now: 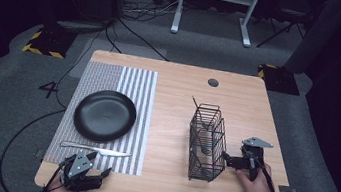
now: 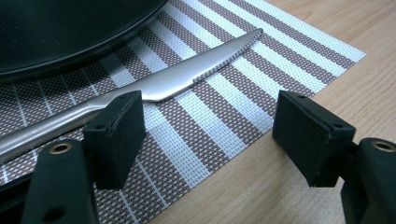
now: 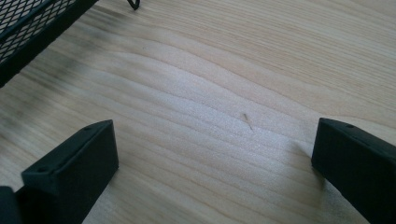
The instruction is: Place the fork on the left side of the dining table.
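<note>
High view: a steel knife [image 1: 95,150] lies flat on a striped placemat [image 1: 134,86] in the near-left part of the tabletop [image 1: 174,127], just on the near side of a black plate [image 1: 104,115], its blade pointing toward the middle of the tabletop. The left tool [image 1: 96,175] sits at the near-left corner, just short of the knife, spread and holding nothing. Toward the right edge stands a black wire caddy [image 1: 207,142] with what looks like cutlery inside; the right tool [image 1: 226,159] is close beside its right wall, a hand behind it.

Left gripper view: the knife [image 2: 154,86] runs across the woven mat [image 2: 224,107], handle behind the left jaw, serrated blade reaching up and right, the plate rim [image 2: 70,51] right behind it. The jaws stand wide, neither pad touching the metal. I judge the knife light, rigid and smooth, so it could slip or swivel in a pinch. It lies nearly flush with the mat, which leaves little to get under. The thicker handle near where it meets the blade looks the safest hold, taken across its narrow sides.

Right gripper view: bare wood grain [image 3: 210,93] between two widely spread jaws, with a corner of the caddy's mesh [image 3: 28,23] at the upper left.

The left gripper view gives the serration and the knife's low profile, which the high view blurs. The high view alone relates knife, plate and caddy across the tabletop.
</note>
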The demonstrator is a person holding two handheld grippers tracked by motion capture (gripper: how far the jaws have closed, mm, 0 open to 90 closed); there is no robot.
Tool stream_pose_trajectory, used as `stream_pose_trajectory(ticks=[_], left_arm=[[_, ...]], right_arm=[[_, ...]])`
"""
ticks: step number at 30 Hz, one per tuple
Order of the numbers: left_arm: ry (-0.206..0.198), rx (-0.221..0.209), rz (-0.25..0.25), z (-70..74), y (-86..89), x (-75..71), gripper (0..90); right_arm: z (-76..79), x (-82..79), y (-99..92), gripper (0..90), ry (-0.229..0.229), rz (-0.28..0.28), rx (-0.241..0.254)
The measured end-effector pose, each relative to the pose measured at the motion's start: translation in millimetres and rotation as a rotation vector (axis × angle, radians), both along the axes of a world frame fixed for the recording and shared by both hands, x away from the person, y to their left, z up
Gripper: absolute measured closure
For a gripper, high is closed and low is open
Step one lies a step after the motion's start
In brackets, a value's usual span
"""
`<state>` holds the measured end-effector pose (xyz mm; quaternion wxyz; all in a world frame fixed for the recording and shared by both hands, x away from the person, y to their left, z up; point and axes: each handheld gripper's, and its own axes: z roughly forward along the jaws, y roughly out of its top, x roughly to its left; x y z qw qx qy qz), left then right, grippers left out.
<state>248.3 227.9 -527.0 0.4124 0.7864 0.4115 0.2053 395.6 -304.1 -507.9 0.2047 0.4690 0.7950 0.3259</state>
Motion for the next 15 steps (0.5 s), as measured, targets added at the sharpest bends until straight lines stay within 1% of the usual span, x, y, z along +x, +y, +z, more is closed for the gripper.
stream_pose_trajectory(ticks=[3,4,6,7,8,9,10,11,12,13,14,15], left_arm=[[-0.005,0.004,0.001,-0.2,0.3,-1.3,25.1],[-0.002,0.001,0.011,-0.2,-0.3,-3.1,25.1],[-0.003,0.003,0.013,-0.2,-0.4,-3.1,25.0],[-0.004,0.003,0.013,-0.2,-0.4,-2.3,25.0],[0.004,0.001,0.010,0.6,0.4,1.1,25.5],[0.004,0.001,0.010,0.6,0.4,1.1,25.8],[0.032,-0.032,0.029,3.1,2.8,5.0,28.5],[0.032,-0.032,0.029,3.1,2.8,5.0,29.2],[0.065,-0.076,0.039,5.1,5.0,9.2,29.3],[0.065,-0.076,0.039,5.1,5.0,9.2,29.3],[0.074,-0.080,0.041,5.7,5.3,10.2,29.3],[0.070,-0.079,0.045,5.5,4.5,9.7,28.9]], right_arm=[[-0.1,-0.1,-0.2,0.5,-0.001,0.001,0.000],[0.0,-0.5,-0.1,0.5,-0.001,0.003,0.000],[0.0,-0.5,-0.1,0.4,-0.001,0.004,0.000],[0.0,-0.3,-0.4,0.1,0.002,0.008,0.001],[0.0,-0.5,-3.1,0.1,0.002,0.036,0.002],[0.0,-0.5,-3.1,0.1,0.002,0.036,0.002],[0.0,-0.4,-5.2,0.1,0.002,0.057,0.002],[0.0,-0.4,-5.2,0.1,0.002,0.057,0.002],[0.0,-0.2,-8.0,0.1,0.003,0.078,0.003],[0.0,-0.2,-8.0,0.1,0.003,0.078,0.003],[0.0,-1.1,-9.4,0.1,0.003,0.077,0.002],[0.0,-3.8,-9.8,0.1,0.002,0.051,0.003]])
